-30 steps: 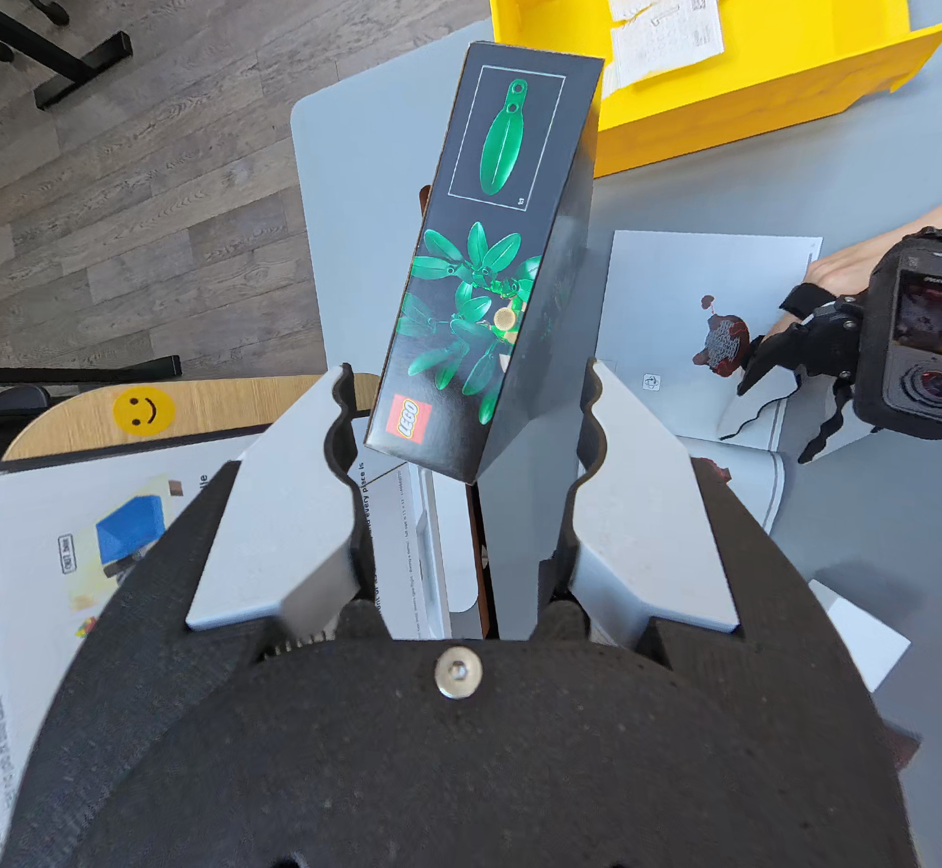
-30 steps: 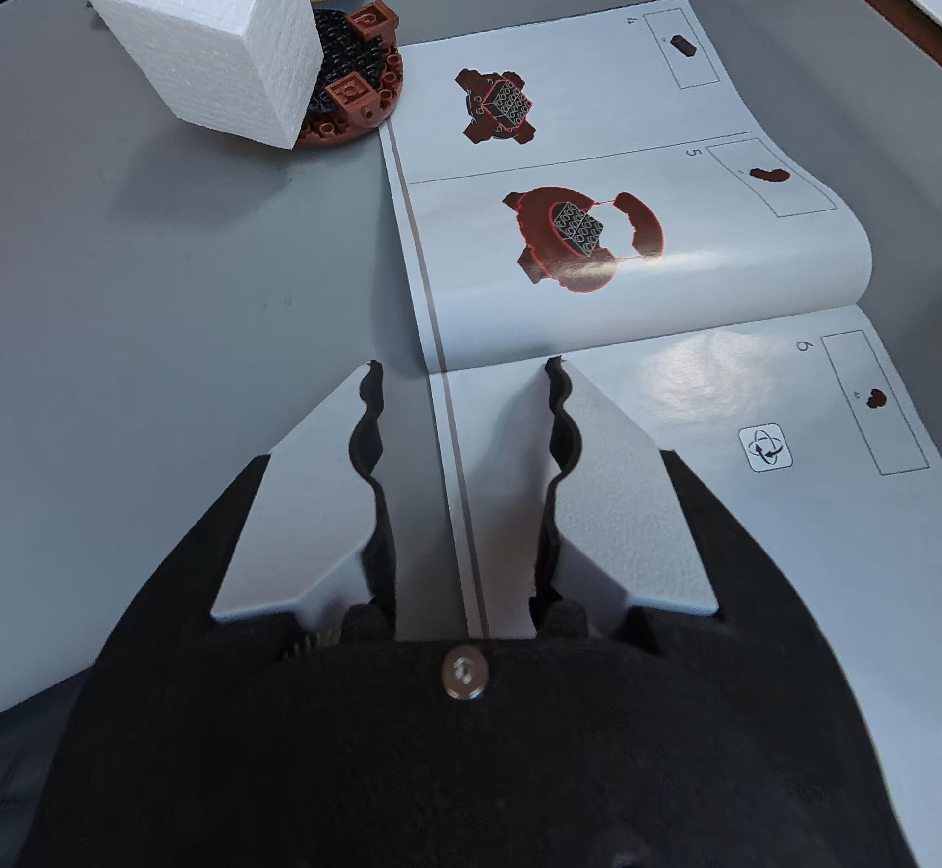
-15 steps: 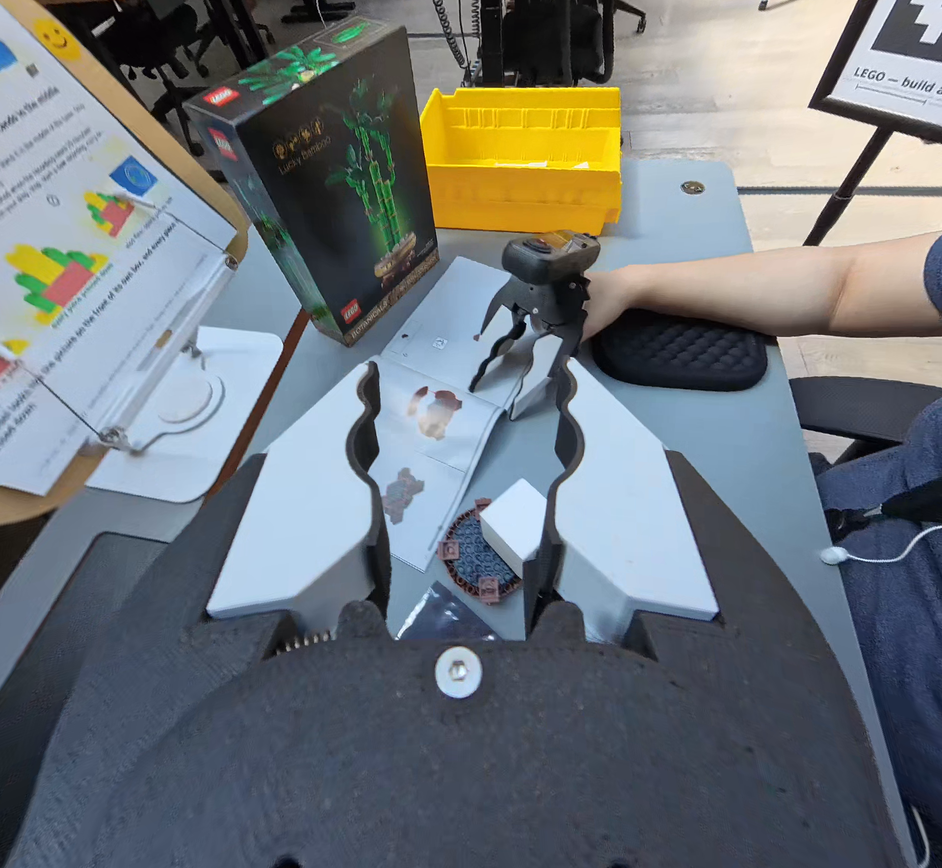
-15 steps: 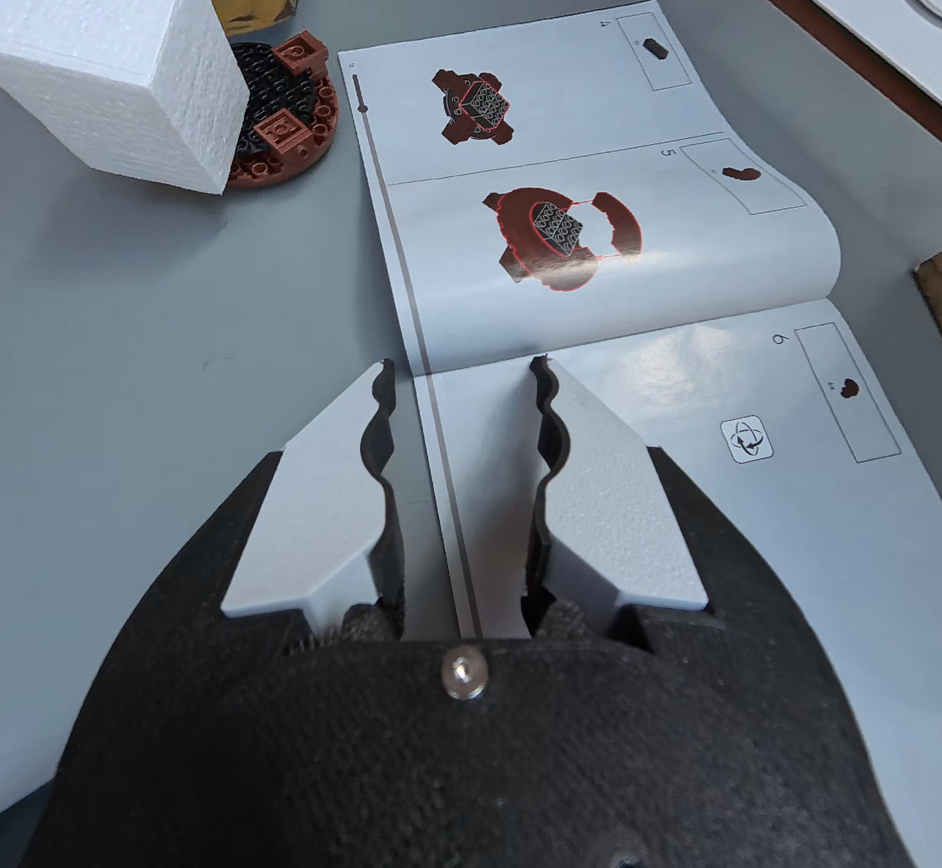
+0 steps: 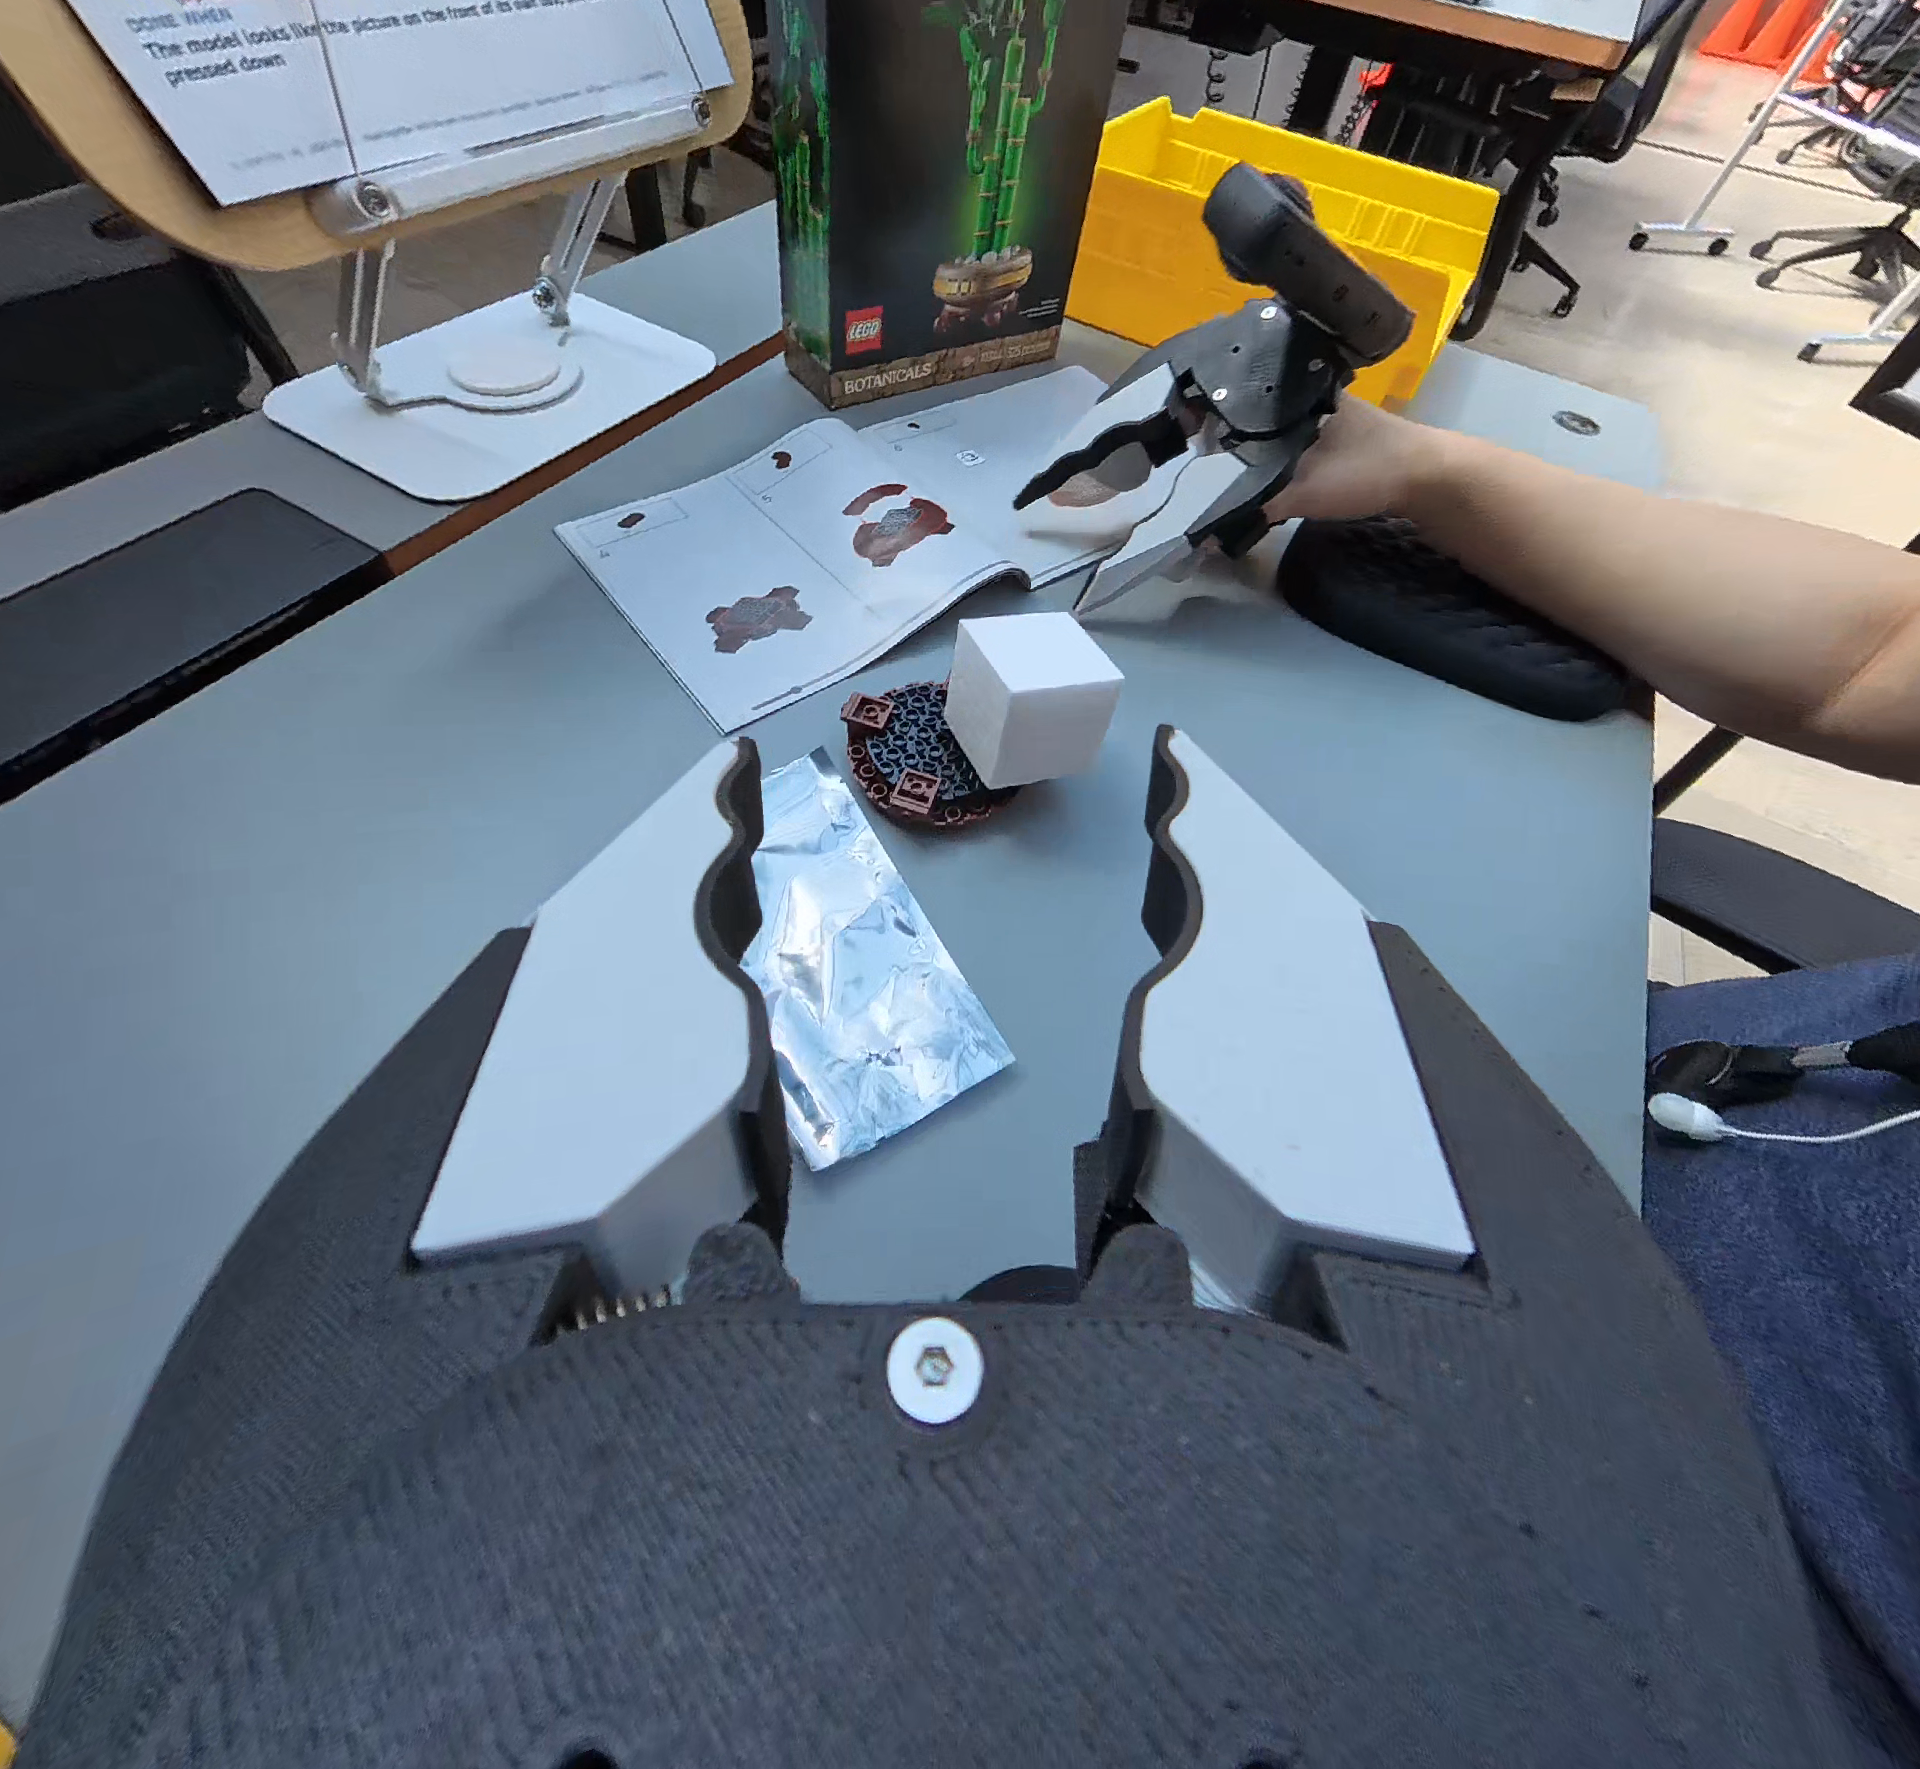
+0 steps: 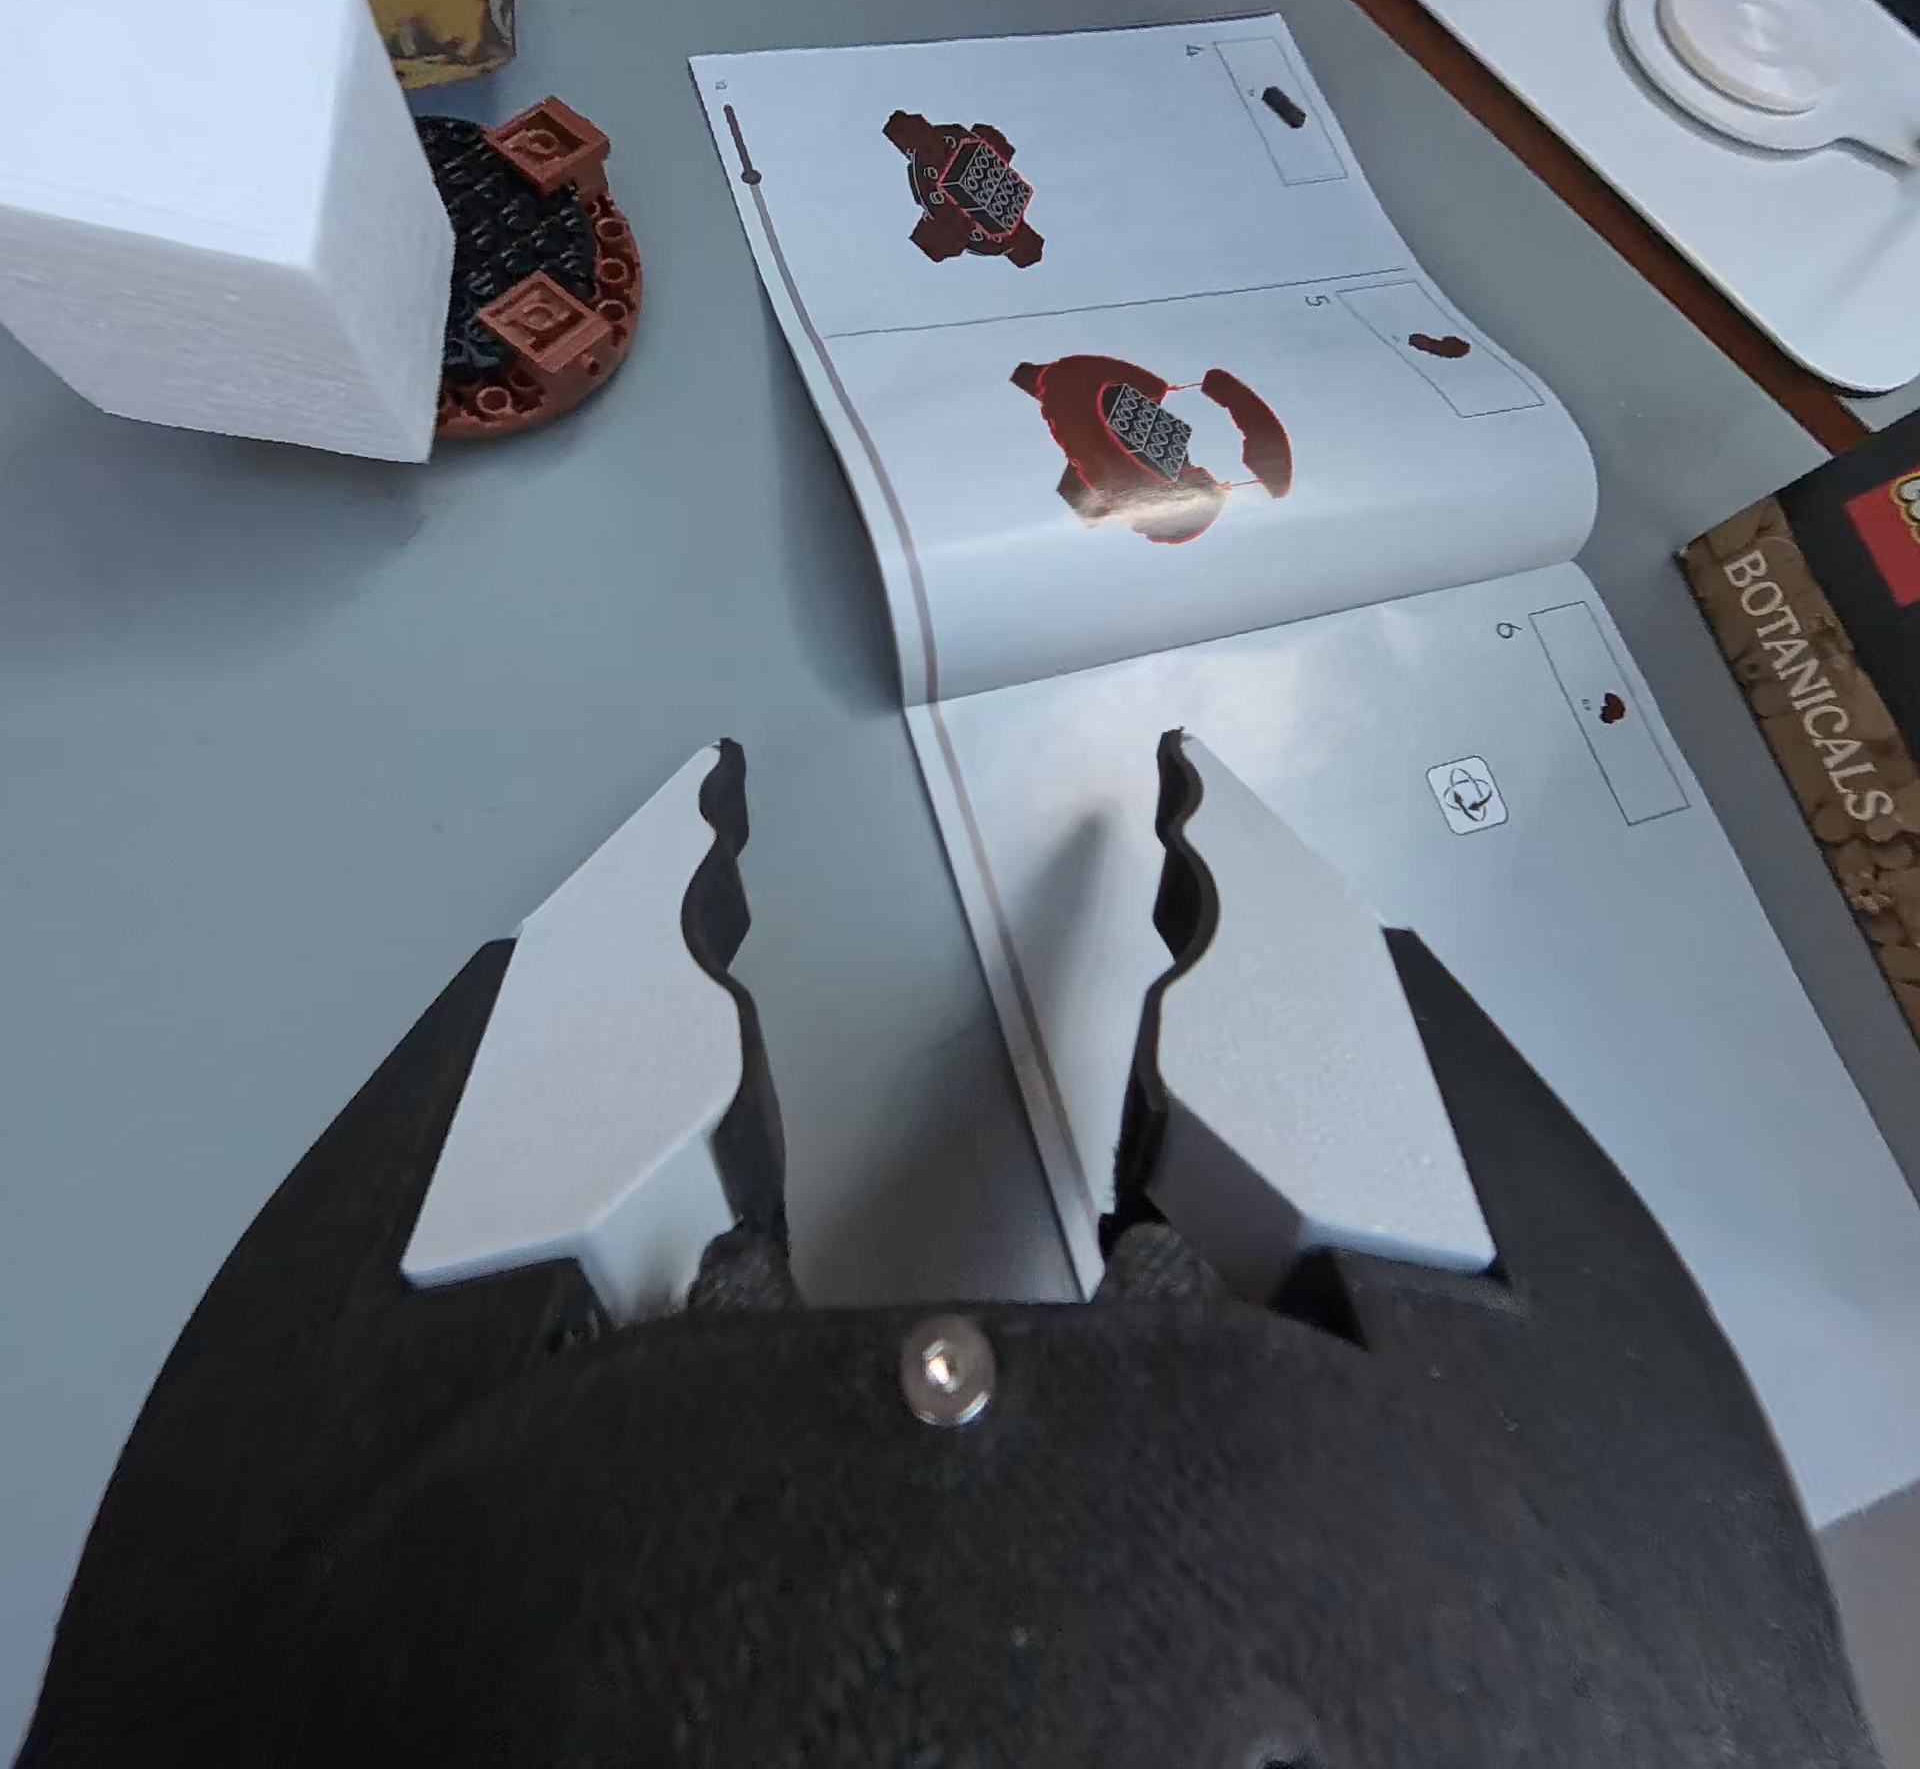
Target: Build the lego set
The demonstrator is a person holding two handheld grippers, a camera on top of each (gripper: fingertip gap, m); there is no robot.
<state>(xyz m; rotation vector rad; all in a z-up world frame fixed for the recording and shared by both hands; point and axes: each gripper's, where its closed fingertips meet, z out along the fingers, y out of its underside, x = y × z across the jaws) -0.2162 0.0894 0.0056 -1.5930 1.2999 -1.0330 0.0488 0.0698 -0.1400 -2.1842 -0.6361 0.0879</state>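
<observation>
A round brown Lego base [image 5: 909, 774] with black studs and two small brown bricks lies on the grey table [image 5: 312, 867]. A white foam cube [image 5: 1034, 696] leans on it. My left gripper [image 5: 954, 748] is open and empty, hovering just short of the base, over a silver foil bag [image 5: 862, 961]. My right gripper [image 6: 948, 748] is open and empty over the near edge of the open instruction booklet [image 6: 1143, 317]. It also shows in the left wrist view [image 5: 1081, 540], jaws apart above the booklet [image 5: 810, 556]. The base [image 6: 540, 265] and cube [image 6: 208, 213] lie to its far left.
The Lego box [image 5: 935, 109] stands behind the booklet, its corner at the right wrist view's edge [image 6: 1829, 680]. A yellow bin [image 5: 1164, 244] stands behind it. A document stand [image 5: 416, 5] with a white foot [image 5: 488, 379] is at the back left. A black wrist pad [image 5: 1444, 618] lies under a person's forearm [image 5: 1662, 576]. About 30 cm separates my left fingertips from my right. The white foam cube [image 5: 1034, 696] is about 15 cm from both grippers' fingertips.
The left gripper swung from looking down at the box to facing across the table, now low behind the foil bag. The right gripper's jaws opened wider over the booklet edge.
</observation>
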